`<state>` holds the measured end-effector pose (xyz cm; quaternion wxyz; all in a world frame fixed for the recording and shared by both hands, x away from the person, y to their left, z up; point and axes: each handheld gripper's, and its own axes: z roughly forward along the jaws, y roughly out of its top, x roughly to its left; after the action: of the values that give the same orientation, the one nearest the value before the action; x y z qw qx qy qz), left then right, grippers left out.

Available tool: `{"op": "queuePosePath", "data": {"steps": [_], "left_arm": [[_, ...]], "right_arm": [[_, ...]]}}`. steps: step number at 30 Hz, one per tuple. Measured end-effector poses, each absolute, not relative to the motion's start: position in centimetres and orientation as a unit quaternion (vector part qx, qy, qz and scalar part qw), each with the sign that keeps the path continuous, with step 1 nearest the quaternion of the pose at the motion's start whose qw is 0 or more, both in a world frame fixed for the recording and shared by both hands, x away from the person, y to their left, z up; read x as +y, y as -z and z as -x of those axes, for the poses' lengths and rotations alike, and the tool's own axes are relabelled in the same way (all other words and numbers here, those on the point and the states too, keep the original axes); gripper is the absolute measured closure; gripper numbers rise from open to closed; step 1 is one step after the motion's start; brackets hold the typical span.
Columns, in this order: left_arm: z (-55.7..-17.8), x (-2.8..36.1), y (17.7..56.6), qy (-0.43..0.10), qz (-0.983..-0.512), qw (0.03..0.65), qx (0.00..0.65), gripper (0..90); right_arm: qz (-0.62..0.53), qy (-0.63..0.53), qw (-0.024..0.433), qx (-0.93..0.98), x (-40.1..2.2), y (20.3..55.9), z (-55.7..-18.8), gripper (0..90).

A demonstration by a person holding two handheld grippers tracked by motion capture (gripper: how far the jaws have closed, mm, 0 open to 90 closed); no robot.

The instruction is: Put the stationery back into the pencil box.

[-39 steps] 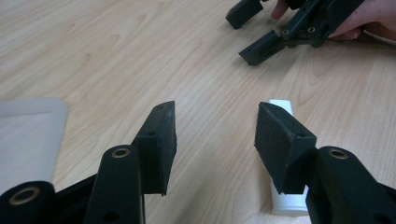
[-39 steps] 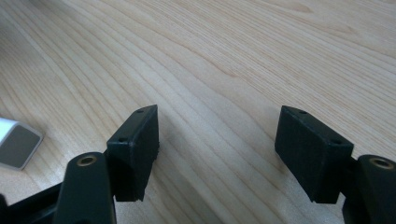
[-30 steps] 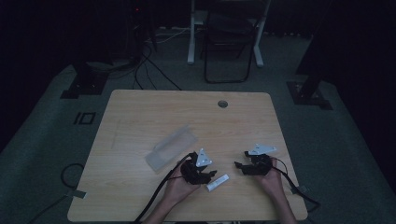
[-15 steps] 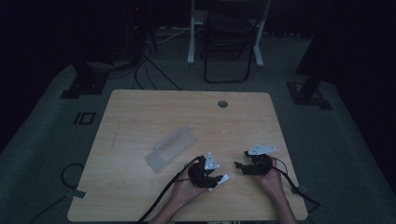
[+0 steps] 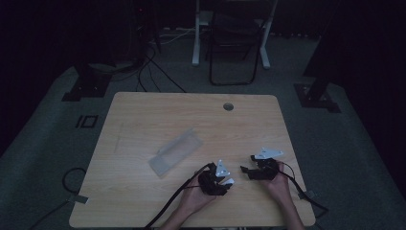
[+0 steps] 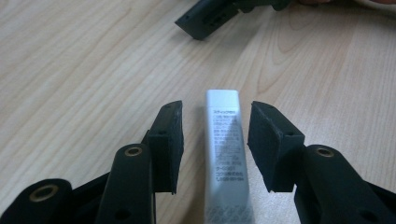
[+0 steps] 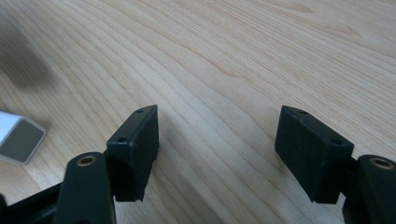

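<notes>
- We are holding the left tongs (image 6: 215, 140) apart astride a white printed tube (image 6: 226, 154) that is lying flat on the tabletop (image 5: 143, 115), untouched by either pad.
- We are keeping the right tongs (image 7: 217, 149) wide apart over bare wood, just beside the left.
- A clear plastic box (image 5: 175, 151) is lying farther back, mid-tabletop.

A pale wooden worktop (image 5: 143, 120) is standing on grey carpet (image 5: 43, 143) in a dim room; a folding chair (image 5: 232, 43) is sitting beyond it, and cables (image 5: 158, 67) are trailing across the floor.
</notes>
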<state>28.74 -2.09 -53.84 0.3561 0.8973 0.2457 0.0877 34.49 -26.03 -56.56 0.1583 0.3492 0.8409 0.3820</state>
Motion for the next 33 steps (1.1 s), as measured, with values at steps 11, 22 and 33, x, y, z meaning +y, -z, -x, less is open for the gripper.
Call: {"op": "queuePosePath", "data": {"steps": [11,22,33], "left_arm": [[-28.82,-2.85,54.85,-0.077,-0.906,0.340,0.240,63.3],[-28.86,-3.05,54.78,-0.084,-0.914,0.325,0.228,70.0],[-28.75,-3.10,54.69,-0.091,-0.916,0.319,0.224,71.1]], "right_arm": [[-0.349,-0.382,0.158,0.841,-26.03,56.56,-34.49,30.5],[-0.349,-0.382,0.158,0.841,-26.03,56.56,-34.49,30.5],[-0.349,-0.382,0.158,0.841,-26.03,56.56,-34.50,30.5]]}}
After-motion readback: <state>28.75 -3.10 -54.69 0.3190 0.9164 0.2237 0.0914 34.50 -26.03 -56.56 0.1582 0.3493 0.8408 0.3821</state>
